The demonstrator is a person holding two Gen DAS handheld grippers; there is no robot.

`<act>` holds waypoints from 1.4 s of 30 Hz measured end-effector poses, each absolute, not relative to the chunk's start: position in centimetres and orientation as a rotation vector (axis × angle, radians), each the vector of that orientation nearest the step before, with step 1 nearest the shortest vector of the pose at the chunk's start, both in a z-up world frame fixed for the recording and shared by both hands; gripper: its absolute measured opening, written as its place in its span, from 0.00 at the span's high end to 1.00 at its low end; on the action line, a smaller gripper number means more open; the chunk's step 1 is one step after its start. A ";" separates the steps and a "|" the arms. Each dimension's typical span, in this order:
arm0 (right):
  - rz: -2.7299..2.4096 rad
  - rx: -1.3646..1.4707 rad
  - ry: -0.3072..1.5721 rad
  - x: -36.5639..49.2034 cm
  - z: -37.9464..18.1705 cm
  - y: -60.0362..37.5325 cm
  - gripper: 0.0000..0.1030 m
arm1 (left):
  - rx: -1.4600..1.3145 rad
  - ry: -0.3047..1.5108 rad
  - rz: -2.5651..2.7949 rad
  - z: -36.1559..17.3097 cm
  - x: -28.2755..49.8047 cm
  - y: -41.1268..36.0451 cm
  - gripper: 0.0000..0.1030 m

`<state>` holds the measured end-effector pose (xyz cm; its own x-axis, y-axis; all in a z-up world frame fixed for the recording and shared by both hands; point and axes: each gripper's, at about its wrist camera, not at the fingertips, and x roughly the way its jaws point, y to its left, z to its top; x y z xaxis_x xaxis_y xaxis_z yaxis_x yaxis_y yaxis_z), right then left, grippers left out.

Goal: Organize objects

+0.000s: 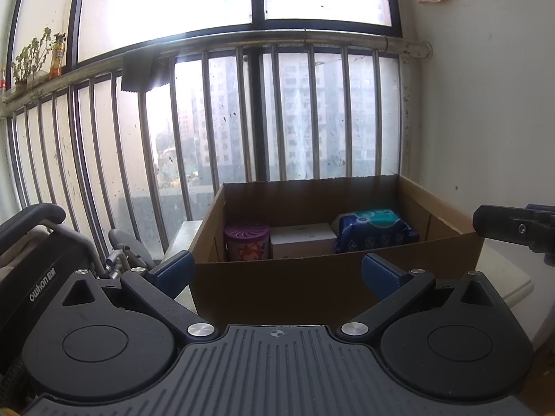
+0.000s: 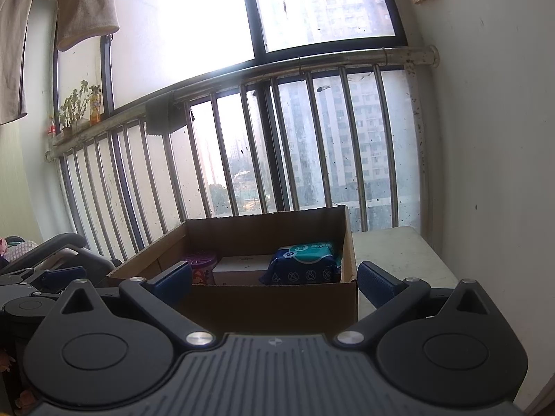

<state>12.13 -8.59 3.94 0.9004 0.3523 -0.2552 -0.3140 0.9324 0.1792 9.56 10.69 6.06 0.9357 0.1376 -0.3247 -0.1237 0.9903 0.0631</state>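
Observation:
An open cardboard box [image 1: 288, 284] stands on a white table in front of the window railing. Inside it are a purple round can [image 1: 247, 242] at the left, a white box [image 1: 301, 241] in the middle and a blue wipes pack [image 1: 376, 228] at the right. The same box [image 2: 270, 301], can [image 2: 201, 268], white box [image 2: 242, 268] and wipes pack [image 2: 305, 265] show in the right wrist view. My left gripper [image 1: 277, 274] is open and empty before the box's near wall. My right gripper [image 2: 275, 282] is open and empty, also before the box; its finger shows at the right edge of the left wrist view [image 1: 513, 227].
A white table [image 2: 399, 260] carries the box, with bare top to the box's right. A metal railing [image 1: 242, 114] and window lie behind. A white wall [image 1: 485, 121] is at the right. A dark stroller or wheelchair [image 1: 41, 253] stands at the left. Cloths [image 2: 83, 3] hang above.

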 end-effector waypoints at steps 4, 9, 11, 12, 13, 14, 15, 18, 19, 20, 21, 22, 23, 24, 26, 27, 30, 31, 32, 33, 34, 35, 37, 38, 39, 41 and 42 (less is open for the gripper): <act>0.346 0.137 0.287 12.1 4.0 -8.6 0.00 | 0.044 0.335 0.131 6.1 9.6 10.6 0.00; 0.345 0.134 0.289 12.2 4.0 -8.6 0.00 | 0.041 0.338 0.131 6.1 9.6 10.7 0.00; 0.345 0.136 0.290 12.2 4.0 -8.7 0.00 | 0.031 0.338 0.118 6.1 9.6 10.7 0.00; 0.347 0.137 0.290 12.2 4.0 -8.7 0.00 | 0.023 0.339 0.108 6.2 9.6 10.8 0.00; 0.346 0.138 0.290 12.2 4.1 -8.7 0.00 | 0.017 0.338 0.102 6.2 9.5 10.8 0.00; 0.345 0.139 0.289 12.3 4.1 -8.7 0.00 | 0.019 0.337 0.102 6.3 9.5 10.7 0.00; 0.347 0.139 0.287 12.3 4.2 -8.6 0.00 | 0.027 0.335 0.106 6.3 9.5 10.6 0.00; 0.355 0.137 0.282 12.2 4.3 -8.6 0.00 | 0.051 0.332 0.120 6.3 9.5 10.2 0.00; 0.357 0.135 0.282 12.2 4.3 -8.5 0.00 | 0.052 0.332 0.120 6.3 9.5 10.2 0.00; 0.358 0.134 0.281 12.1 4.3 -8.5 0.00 | 0.050 0.333 0.118 6.3 9.5 10.3 0.00; 0.358 0.133 0.281 12.1 4.3 -8.5 0.00 | 0.043 0.331 0.109 6.3 9.5 10.4 0.00; 0.357 0.132 0.281 12.1 4.3 -8.5 0.00 | 0.031 0.331 0.093 6.3 9.5 10.5 0.00; 0.356 0.132 0.282 12.1 4.4 -8.5 0.00 | 0.017 0.333 0.079 6.3 9.5 10.6 0.00; 0.355 0.133 0.282 12.1 4.4 -8.5 0.00 | 0.011 0.334 0.073 6.3 9.5 10.7 0.00; 0.355 0.136 0.282 12.1 4.4 -8.5 0.00 | 0.020 0.336 0.080 6.2 9.6 10.6 0.00; 0.357 0.138 0.280 12.1 4.5 -8.5 0.00 | 0.027 0.339 0.091 6.1 9.8 10.5 0.00; 0.361 0.131 0.277 12.0 4.6 -8.4 0.00 | 0.036 0.348 0.104 5.9 9.9 10.5 0.00; 0.361 0.129 0.276 12.0 4.6 -8.3 0.00 | 0.035 0.349 0.105 5.9 10.0 10.5 0.00; 0.361 0.127 0.275 12.0 4.6 -8.3 0.00 | 0.034 0.350 0.106 5.9 10.0 10.6 0.00; 0.361 0.127 0.275 12.0 4.6 -8.3 0.00 | 0.035 0.352 0.108 5.9 10.0 10.6 0.00; 0.361 0.127 0.275 12.0 4.7 -8.3 0.00 | 0.037 0.353 0.112 5.8 10.0 10.6 0.00; 0.361 0.128 0.274 12.0 4.7 -8.3 0.00 | 0.041 0.353 0.118 5.8 10.0 10.6 0.00; 0.362 0.128 0.274 12.0 4.7 -8.3 0.00 | 0.048 0.354 0.127 5.8 10.0 10.6 0.00; 0.363 0.128 0.274 12.1 4.7 -8.2 0.00 | 0.050 0.354 0.128 5.8 10.0 10.6 0.00; 0.365 0.128 0.275 12.1 4.7 -8.2 0.00 | 0.048 0.355 0.127 5.8 10.0 10.6 0.00; 0.366 0.125 0.277 12.1 4.6 -8.1 0.00 | 0.045 0.356 0.129 5.7 9.9 10.7 0.00; 0.365 0.124 0.278 12.1 4.6 -8.1 0.00 | 0.045 0.356 0.131 5.7 9.9 10.7 0.00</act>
